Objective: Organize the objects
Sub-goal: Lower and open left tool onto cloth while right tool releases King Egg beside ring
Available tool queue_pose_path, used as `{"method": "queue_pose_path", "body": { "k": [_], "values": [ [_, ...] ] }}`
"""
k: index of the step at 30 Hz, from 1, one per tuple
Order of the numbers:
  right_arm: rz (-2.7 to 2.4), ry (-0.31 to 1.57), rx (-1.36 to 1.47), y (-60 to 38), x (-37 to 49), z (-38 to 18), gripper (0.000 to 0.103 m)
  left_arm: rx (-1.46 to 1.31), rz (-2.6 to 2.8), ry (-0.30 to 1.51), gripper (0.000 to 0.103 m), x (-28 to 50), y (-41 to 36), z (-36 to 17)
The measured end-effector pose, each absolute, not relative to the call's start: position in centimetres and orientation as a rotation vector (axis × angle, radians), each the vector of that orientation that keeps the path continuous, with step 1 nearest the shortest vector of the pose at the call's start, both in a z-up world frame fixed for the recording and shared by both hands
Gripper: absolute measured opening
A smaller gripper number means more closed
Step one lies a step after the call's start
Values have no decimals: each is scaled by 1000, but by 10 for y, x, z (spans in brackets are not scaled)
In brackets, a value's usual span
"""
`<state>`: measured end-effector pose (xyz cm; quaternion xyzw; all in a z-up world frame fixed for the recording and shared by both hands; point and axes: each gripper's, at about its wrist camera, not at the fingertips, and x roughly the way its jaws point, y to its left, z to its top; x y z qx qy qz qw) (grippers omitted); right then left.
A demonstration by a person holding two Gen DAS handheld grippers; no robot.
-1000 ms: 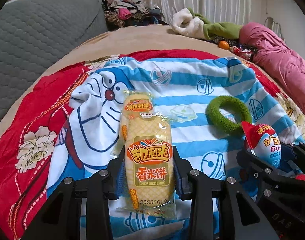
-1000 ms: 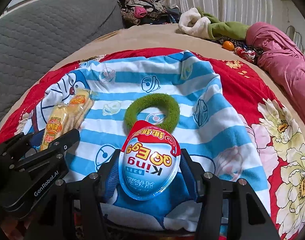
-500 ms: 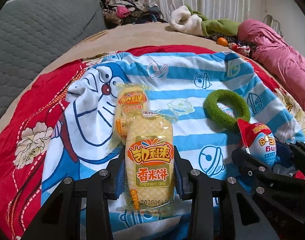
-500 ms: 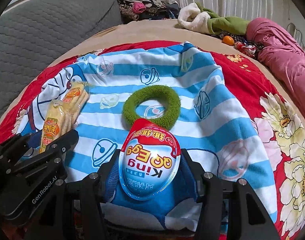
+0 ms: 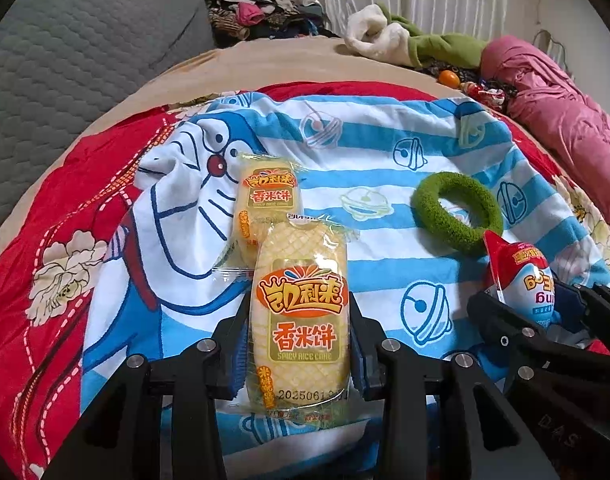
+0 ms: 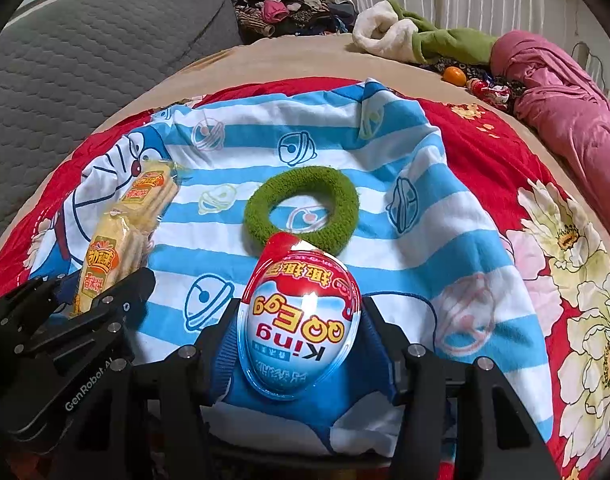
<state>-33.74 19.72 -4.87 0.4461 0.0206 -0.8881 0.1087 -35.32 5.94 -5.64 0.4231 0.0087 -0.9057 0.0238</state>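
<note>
- Release comes next, I judge: my left gripper (image 5: 301, 344) brackets the near yellow rice-cake packet (image 5: 301, 312), its jaws just been easing apart; whether the pads grip it I cannot tell.
- I'd lay it squarely against the far yellow rice-cake packet (image 5: 265, 208) it overlaps on the blue-striped cartoon towel (image 5: 385, 152).
- My right gripper (image 6: 301, 344) stays clamped on the red-and-white plastic toy egg (image 6: 301, 320), near the green fuzzy ring (image 6: 301, 208).
- Both grippers tilt steeply down, side by side.
</note>
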Motion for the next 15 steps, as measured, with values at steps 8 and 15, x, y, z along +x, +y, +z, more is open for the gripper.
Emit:
{"method": "queue_pose_path", "body": {
  "k": [8, 15],
  "values": [
    [-2624, 61, 1305, 198, -335, -43, 61, 1282, -2791, 22, 69, -349, 55, -49],
    [-2631, 56, 1302, 197, -332, -38, 67, 1303, -2774, 38, 74, -345, 50, -47]
  ]
}}
